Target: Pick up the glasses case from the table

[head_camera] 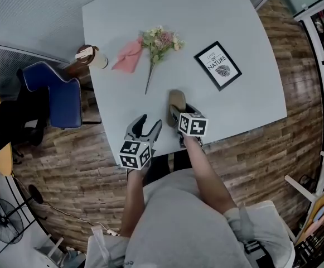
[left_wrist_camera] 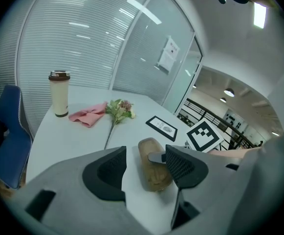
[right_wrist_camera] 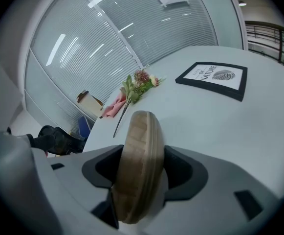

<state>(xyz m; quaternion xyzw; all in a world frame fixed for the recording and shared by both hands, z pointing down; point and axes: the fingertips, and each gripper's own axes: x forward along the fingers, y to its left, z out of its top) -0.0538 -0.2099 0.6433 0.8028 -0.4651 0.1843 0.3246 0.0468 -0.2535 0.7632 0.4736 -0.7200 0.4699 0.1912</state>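
The tan, wood-look glasses case [head_camera: 177, 101] is near the front edge of the pale table [head_camera: 217, 10]. My right gripper [head_camera: 177, 116] holds it: in the right gripper view the case [right_wrist_camera: 139, 155] stands on edge between both pads, which touch its sides. I cannot tell whether it still rests on the table. My left gripper [head_camera: 149, 126] is open and empty, just left of the case. In the left gripper view the case [left_wrist_camera: 150, 166] lies beyond the jaws, with one right gripper finger [left_wrist_camera: 156, 156] against it.
On the table behind the case are a flower sprig [head_camera: 159, 41], a pink cloth [head_camera: 128, 56], a lidded cup [head_camera: 92, 56] at the left edge and a framed print [head_camera: 218, 66] to the right. A blue chair [head_camera: 53, 94] stands left of the table.
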